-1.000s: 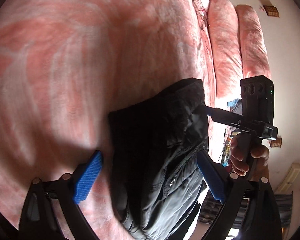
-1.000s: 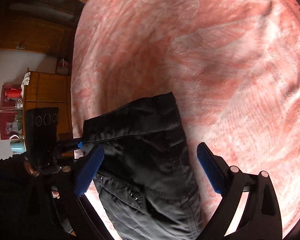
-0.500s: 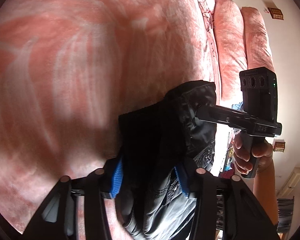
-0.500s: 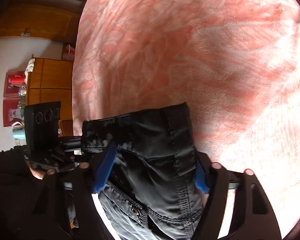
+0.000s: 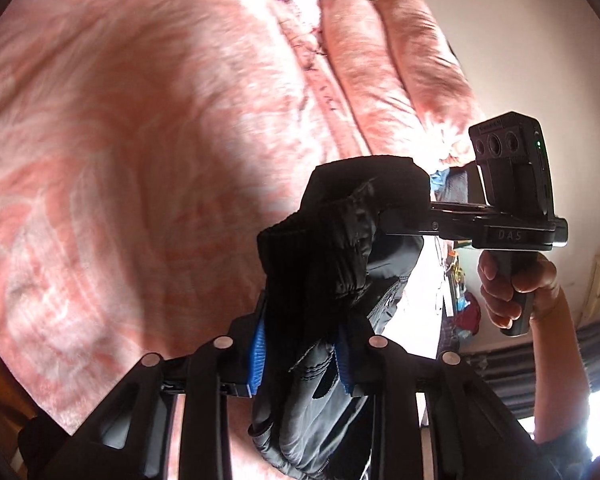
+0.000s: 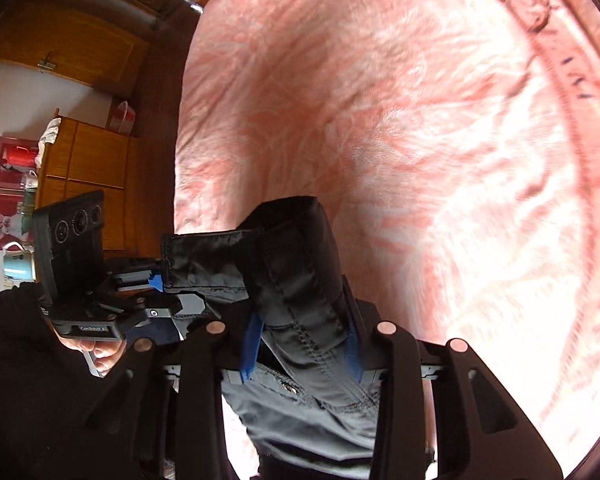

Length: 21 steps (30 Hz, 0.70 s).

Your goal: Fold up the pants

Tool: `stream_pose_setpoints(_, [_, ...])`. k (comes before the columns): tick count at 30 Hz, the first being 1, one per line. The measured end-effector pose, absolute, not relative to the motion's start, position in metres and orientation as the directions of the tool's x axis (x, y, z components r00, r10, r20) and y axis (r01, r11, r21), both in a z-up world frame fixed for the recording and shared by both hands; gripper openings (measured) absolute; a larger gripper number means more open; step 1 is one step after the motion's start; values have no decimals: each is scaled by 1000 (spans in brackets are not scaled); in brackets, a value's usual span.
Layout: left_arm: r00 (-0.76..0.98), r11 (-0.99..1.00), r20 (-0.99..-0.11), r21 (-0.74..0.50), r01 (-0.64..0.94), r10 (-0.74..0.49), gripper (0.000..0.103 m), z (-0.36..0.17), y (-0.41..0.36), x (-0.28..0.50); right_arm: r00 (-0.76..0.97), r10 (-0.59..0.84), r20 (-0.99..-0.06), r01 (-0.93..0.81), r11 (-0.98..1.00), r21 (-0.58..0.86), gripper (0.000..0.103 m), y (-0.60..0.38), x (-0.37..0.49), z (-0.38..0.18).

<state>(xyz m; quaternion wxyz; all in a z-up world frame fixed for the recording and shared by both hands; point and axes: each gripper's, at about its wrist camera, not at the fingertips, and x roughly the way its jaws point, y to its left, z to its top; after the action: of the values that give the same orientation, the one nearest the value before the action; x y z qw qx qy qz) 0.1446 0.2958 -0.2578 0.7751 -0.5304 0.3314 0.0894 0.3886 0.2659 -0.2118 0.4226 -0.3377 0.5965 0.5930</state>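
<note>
The black pants (image 5: 336, 264) hang bunched between both grippers, lifted above the pink bed cover (image 5: 140, 140). My left gripper (image 5: 300, 354) is shut on one side of the waistband, its blue pads pressed into the fabric. My right gripper (image 6: 300, 346) is shut on the other side of the pants (image 6: 300, 280). Each gripper shows in the other's view: the right one (image 5: 404, 224) at the pants' right edge, the left one (image 6: 160, 284) at their left edge. The rest of the pants hangs below, out of sight.
Pink pillows (image 5: 400, 68) lie at the bed's far end by a white wall. A wooden cabinet (image 6: 88, 168) with a teal mug (image 6: 18, 264) stands beside the bed. Striped curtains (image 5: 596, 344) hang at the right.
Both grippers went from open to shut on the pants' waistband, then lifted it off the bed cover. The pants now hang bunched between them.
</note>
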Motion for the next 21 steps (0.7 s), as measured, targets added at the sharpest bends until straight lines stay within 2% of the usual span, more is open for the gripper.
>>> stream_pose_setpoints(9, [783,563,-586,-726,-395,-207,28,-188,256,150,-275,194,-942,-948,108,299,34,202,388,-137])
stream_pose_setpoints(21, [781,699,-601,-631,-336,-167,27,-127,193,144,-149,264,-953,-967,161,197,34,130,375,-79])
